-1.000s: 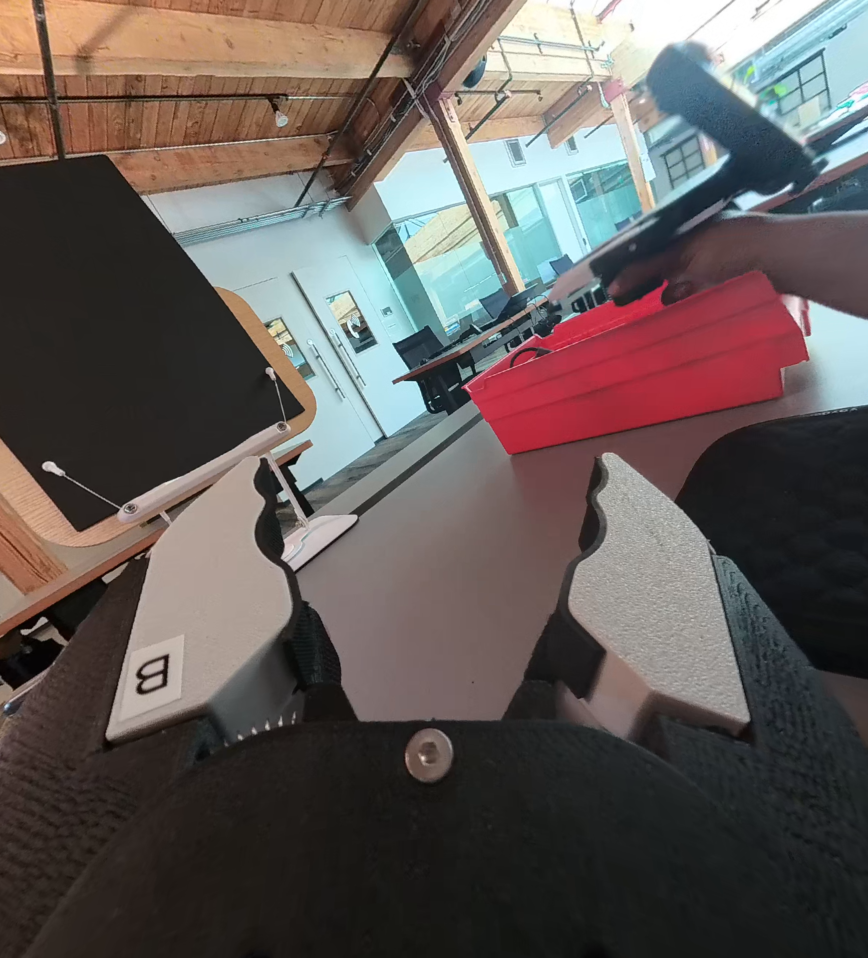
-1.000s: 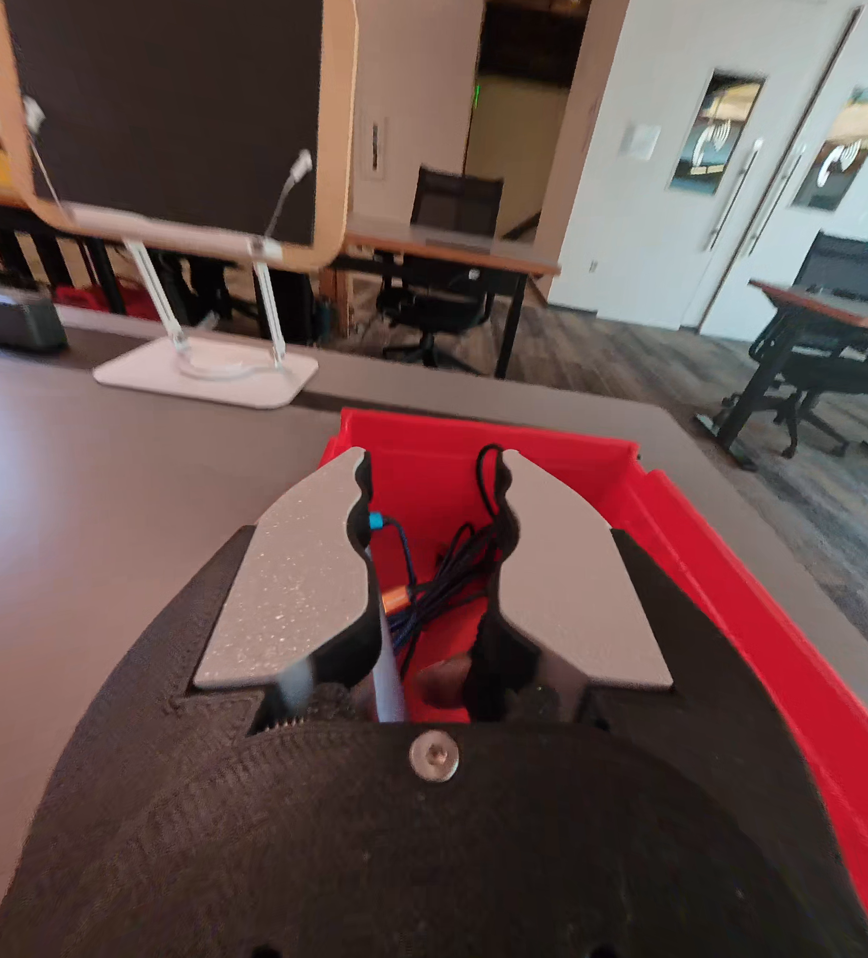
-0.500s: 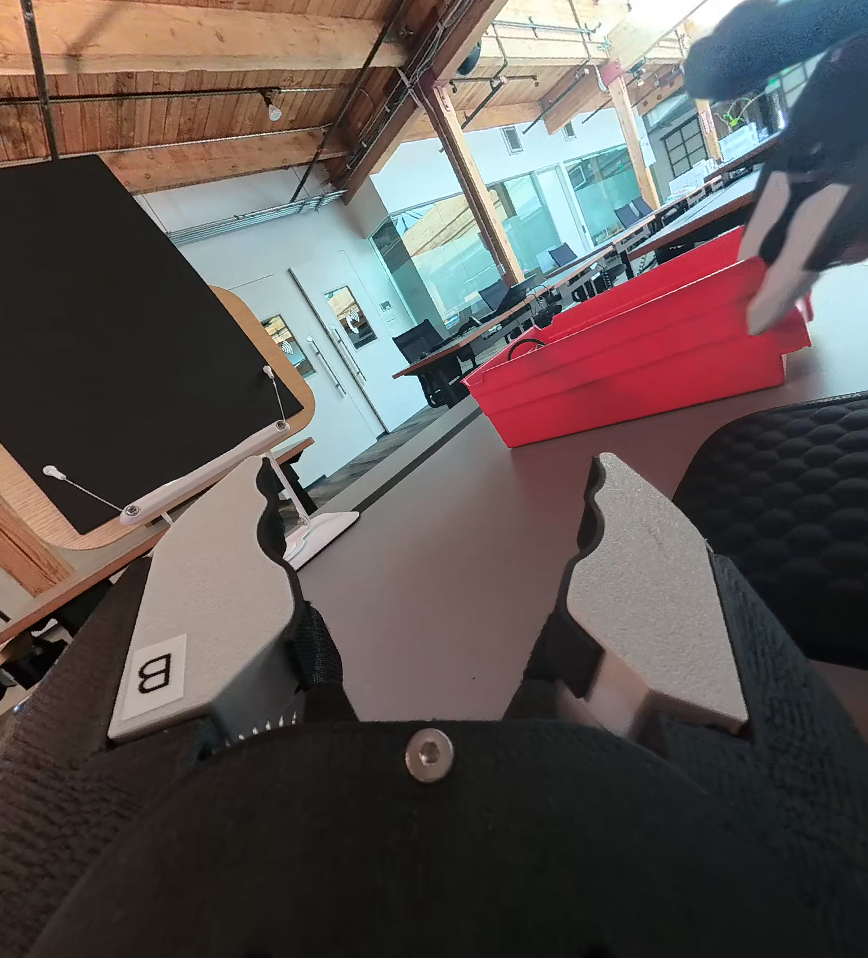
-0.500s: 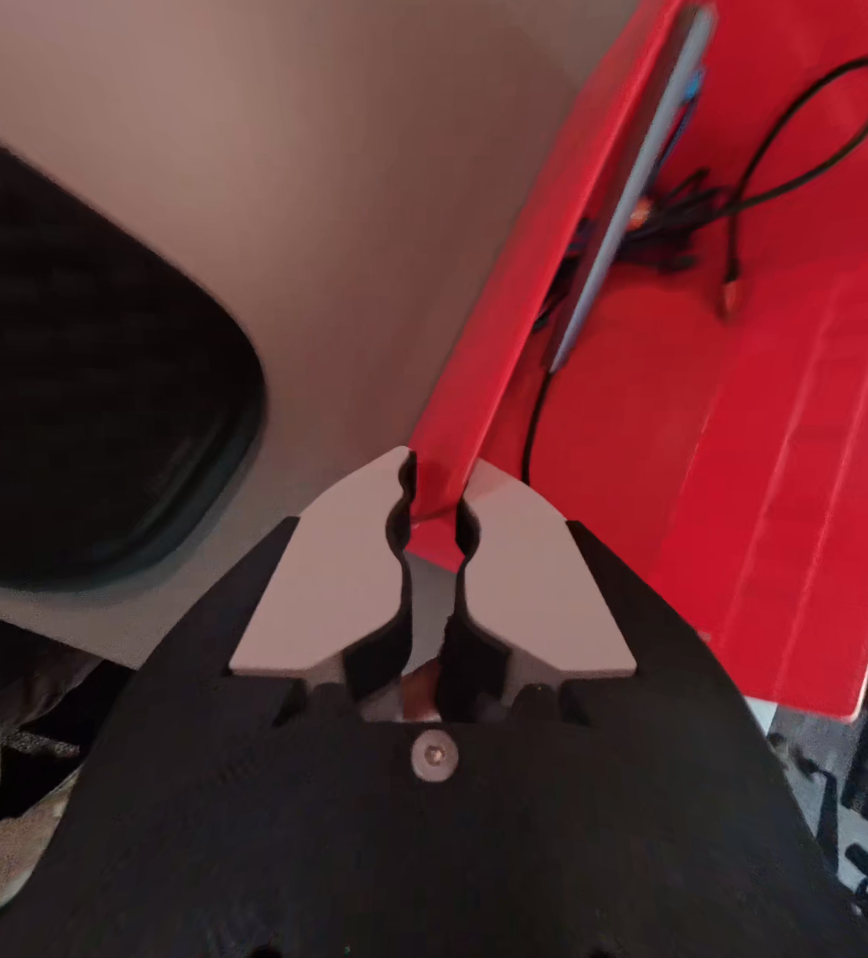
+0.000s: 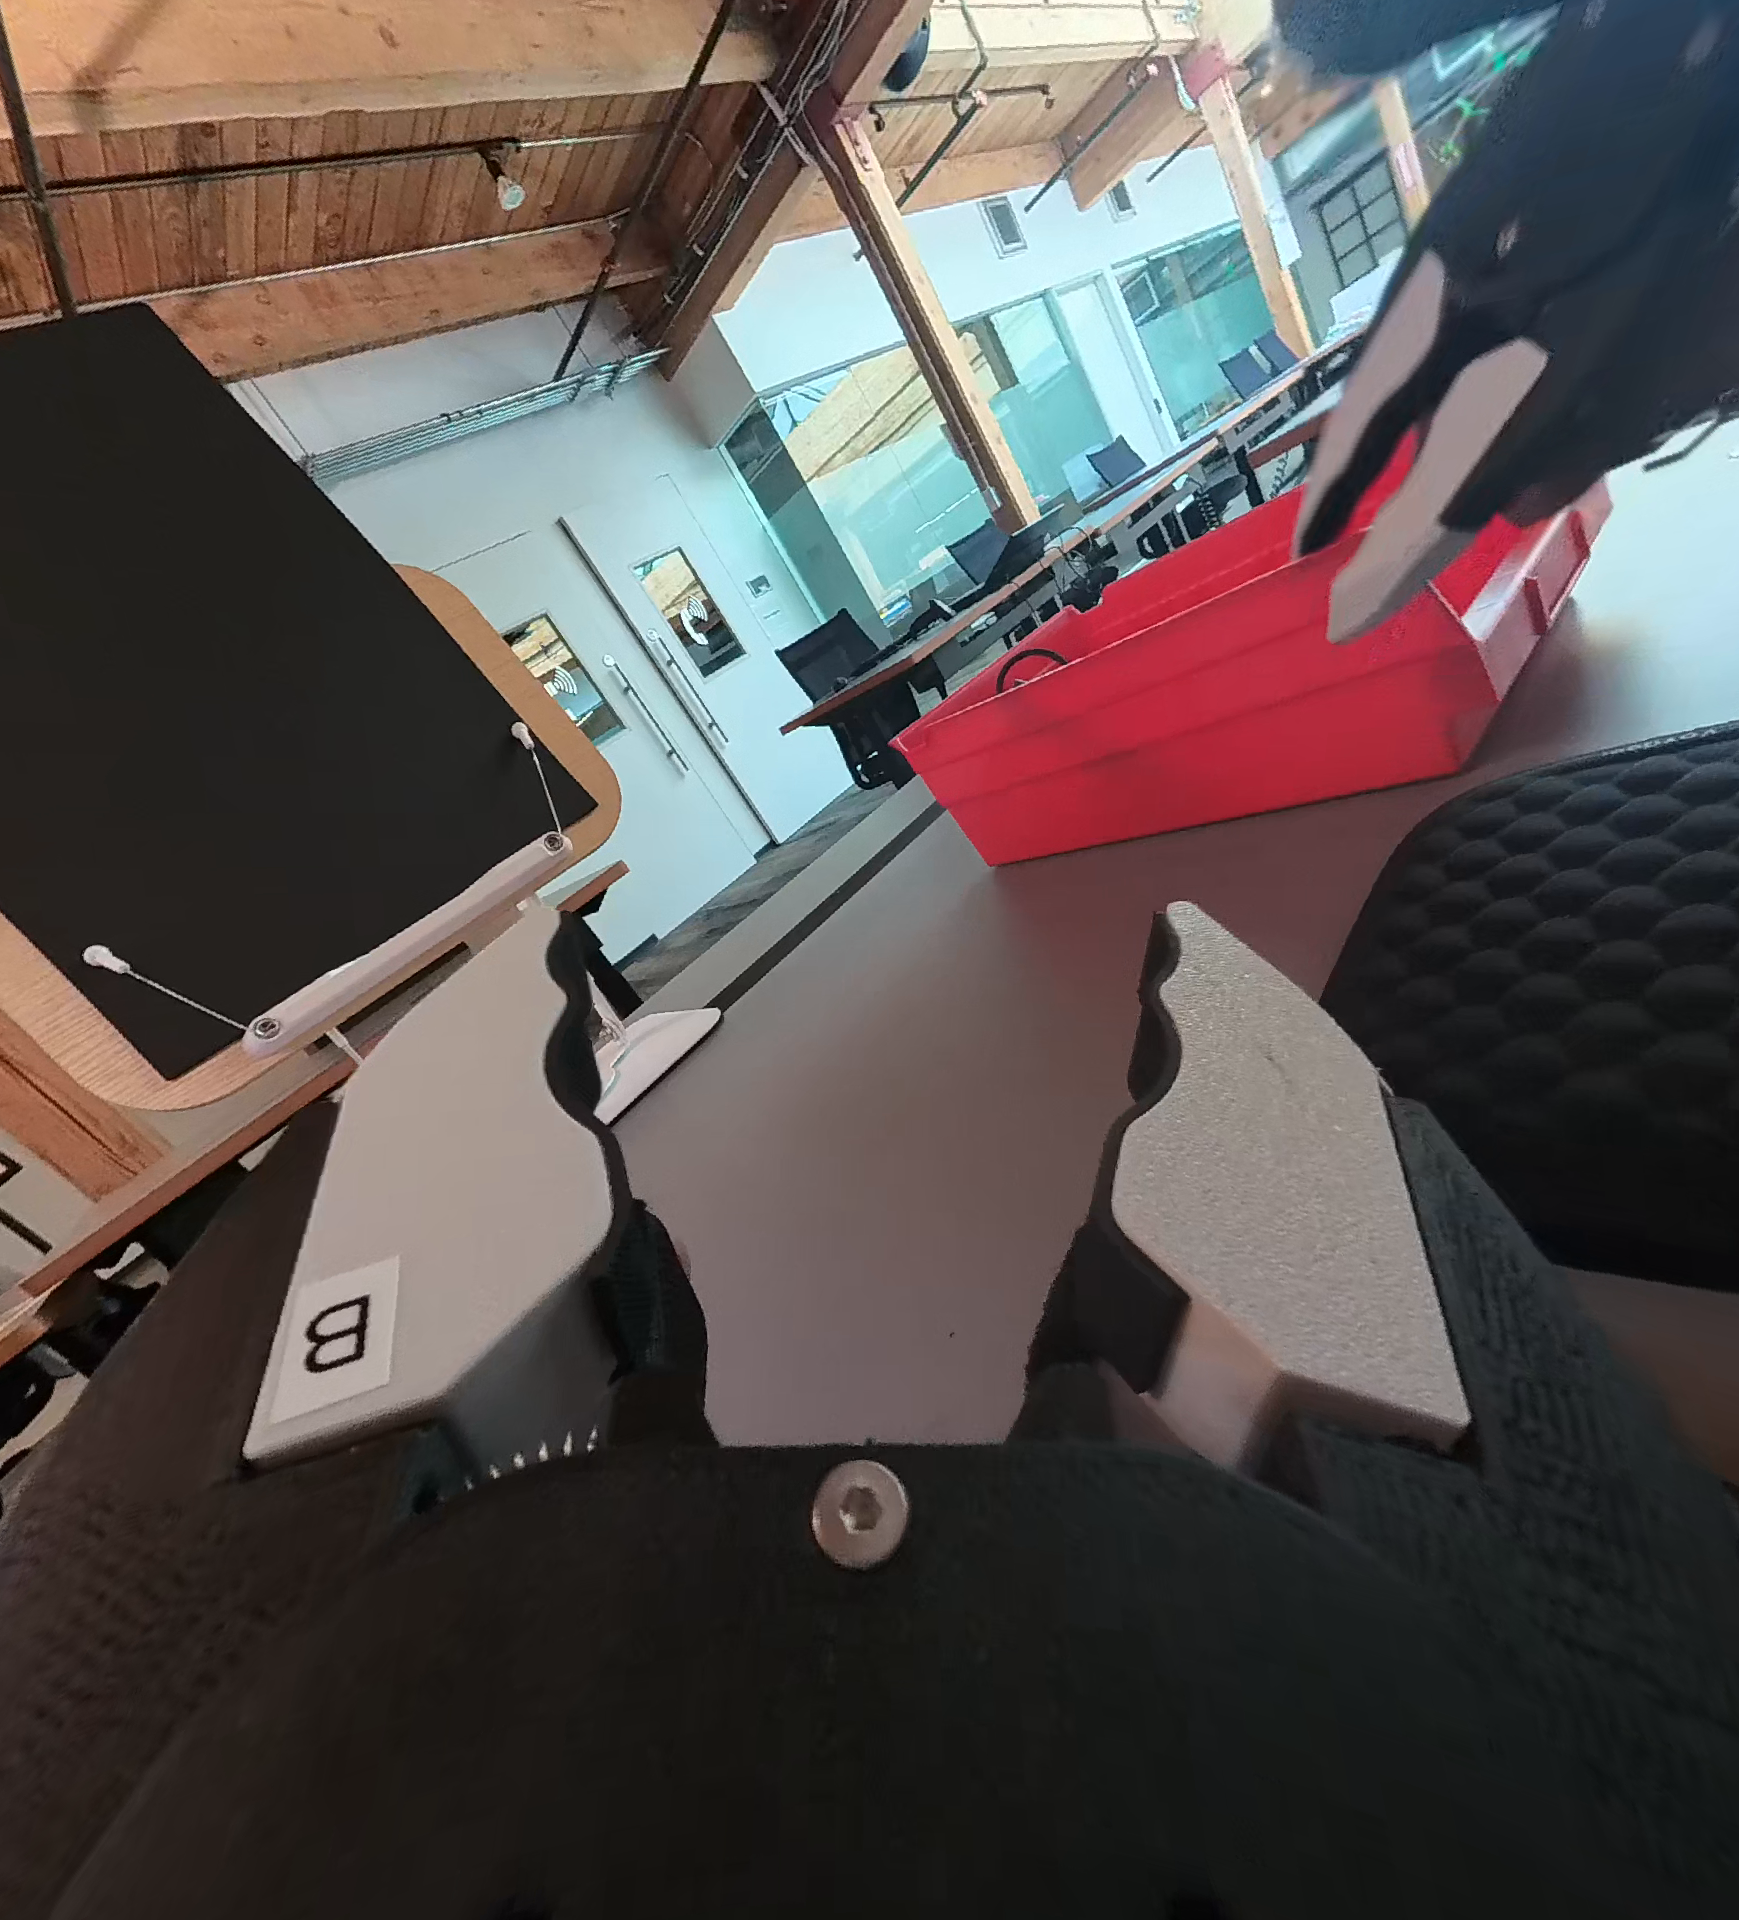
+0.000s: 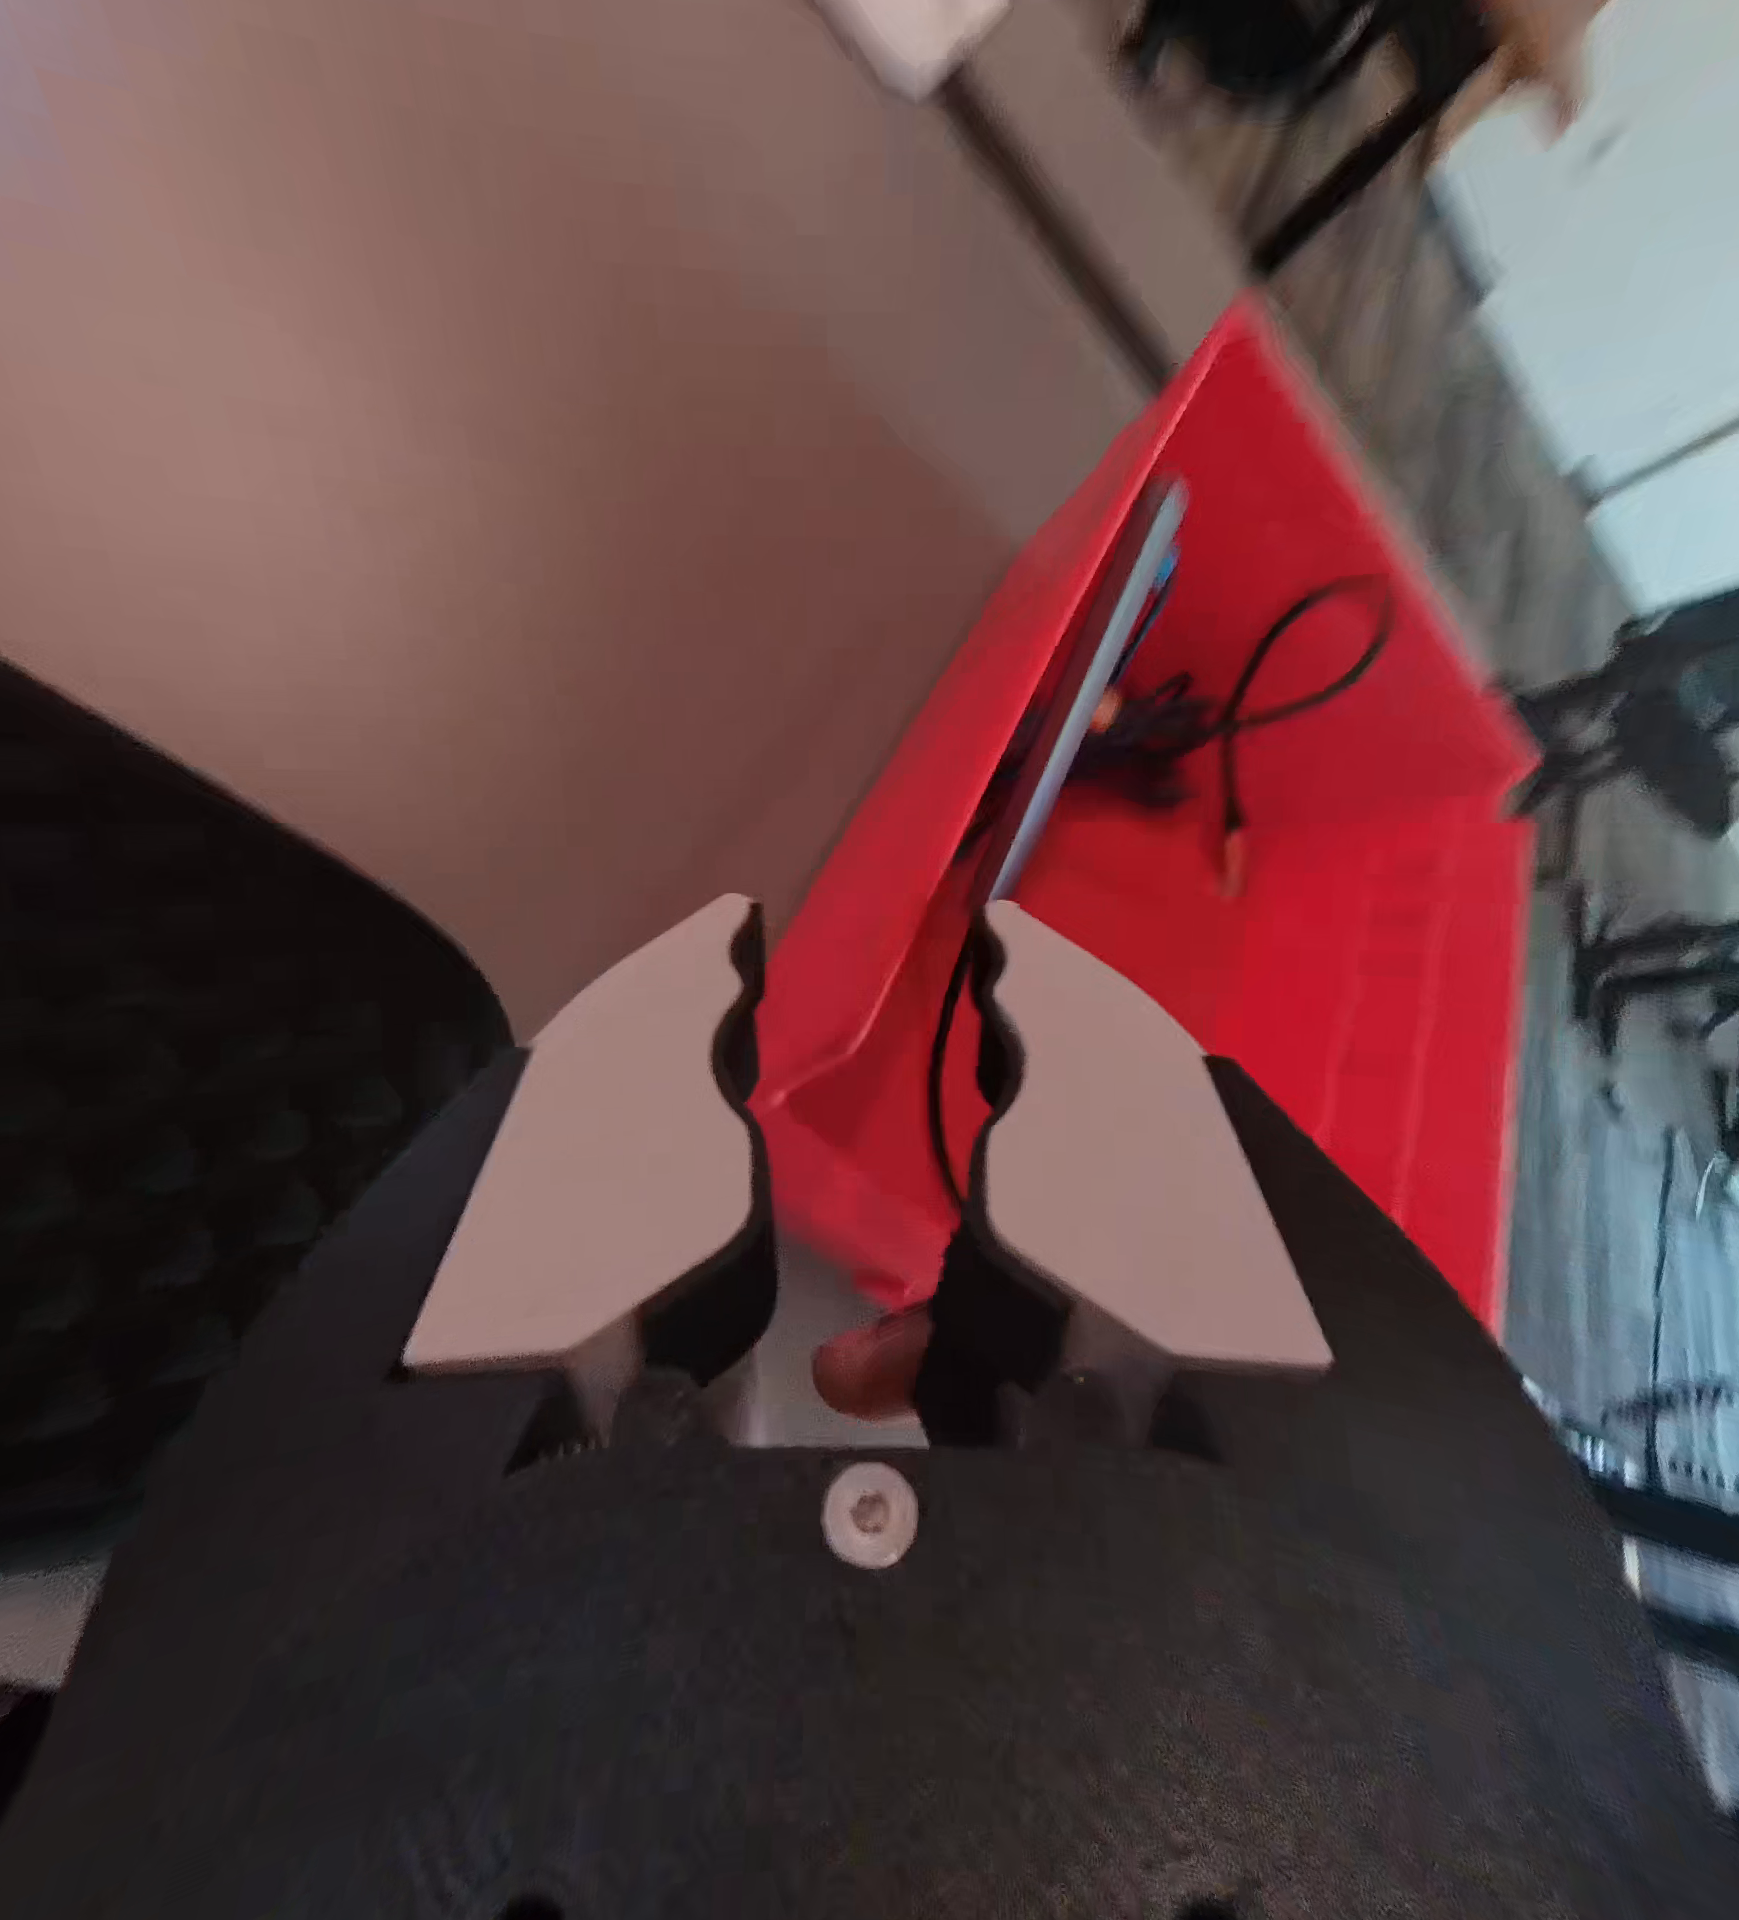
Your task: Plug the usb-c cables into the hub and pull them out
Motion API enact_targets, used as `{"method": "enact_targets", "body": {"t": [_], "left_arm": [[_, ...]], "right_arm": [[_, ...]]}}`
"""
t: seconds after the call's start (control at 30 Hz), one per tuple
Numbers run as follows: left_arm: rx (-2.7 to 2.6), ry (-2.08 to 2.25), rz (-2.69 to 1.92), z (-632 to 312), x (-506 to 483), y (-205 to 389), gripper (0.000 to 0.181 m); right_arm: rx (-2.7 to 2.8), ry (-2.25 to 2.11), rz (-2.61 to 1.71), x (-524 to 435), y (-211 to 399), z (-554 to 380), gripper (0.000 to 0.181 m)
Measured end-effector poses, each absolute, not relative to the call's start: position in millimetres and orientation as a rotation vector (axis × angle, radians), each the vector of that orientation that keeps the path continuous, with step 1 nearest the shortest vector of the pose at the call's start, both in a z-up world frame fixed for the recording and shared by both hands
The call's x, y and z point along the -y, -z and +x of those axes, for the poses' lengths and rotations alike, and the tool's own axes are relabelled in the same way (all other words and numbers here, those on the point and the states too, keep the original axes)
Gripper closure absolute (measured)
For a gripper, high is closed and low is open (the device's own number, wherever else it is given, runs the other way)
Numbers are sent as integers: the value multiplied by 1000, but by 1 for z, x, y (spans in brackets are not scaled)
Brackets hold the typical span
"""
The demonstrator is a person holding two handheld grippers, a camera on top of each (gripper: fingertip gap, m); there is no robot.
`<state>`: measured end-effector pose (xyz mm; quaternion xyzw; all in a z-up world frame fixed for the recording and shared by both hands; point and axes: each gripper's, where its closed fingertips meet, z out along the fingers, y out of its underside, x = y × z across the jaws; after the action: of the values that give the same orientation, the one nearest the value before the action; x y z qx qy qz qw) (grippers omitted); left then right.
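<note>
Right gripper (image 6: 870, 925) tilts down over red bin (image 6: 1364, 935).

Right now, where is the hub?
In the right wrist view the hub stands on edge inside the red bin, leaning against its left wall, with the dark cables beside it.

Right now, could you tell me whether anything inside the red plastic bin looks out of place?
Yes: the flat grey hub stands on edge against the red plastic bin's wall instead of lying flat, and the thin black cables lie tangled beside it. The right gripper straddles the bin's near corner, jaws apart.
</note>
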<state>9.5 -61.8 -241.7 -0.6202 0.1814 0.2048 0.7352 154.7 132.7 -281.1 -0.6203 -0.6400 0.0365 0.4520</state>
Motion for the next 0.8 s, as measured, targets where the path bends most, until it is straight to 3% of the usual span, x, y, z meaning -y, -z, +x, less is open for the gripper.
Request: {"method": "enact_targets", "body": {"t": [0.17,0.3,0.43,0.57,0.63,0.8], "left_arm": [[-417,-452,-1384,13,61,244,86],[-411,-321,-1402,24,72,233,97],[-471,-355,-1433,16,108,187,109],[-389,-778,-1614,-69,183,156,112],[-225,-899,-1747,-125,233,160,112],[5,-843,-2088,-231,316,212,112]], "right_arm": [[1426,-660,-998,-49,192,108,116],[1410,-1234,-730,24,181,84,104],[1376,-1528,-751,36,219,55,110],[1385,-1536,-769,35,227,50,116],[1331,-1515,-756,30,226,52,125],[1313,-1552,-759,28,225,52,125]]}}
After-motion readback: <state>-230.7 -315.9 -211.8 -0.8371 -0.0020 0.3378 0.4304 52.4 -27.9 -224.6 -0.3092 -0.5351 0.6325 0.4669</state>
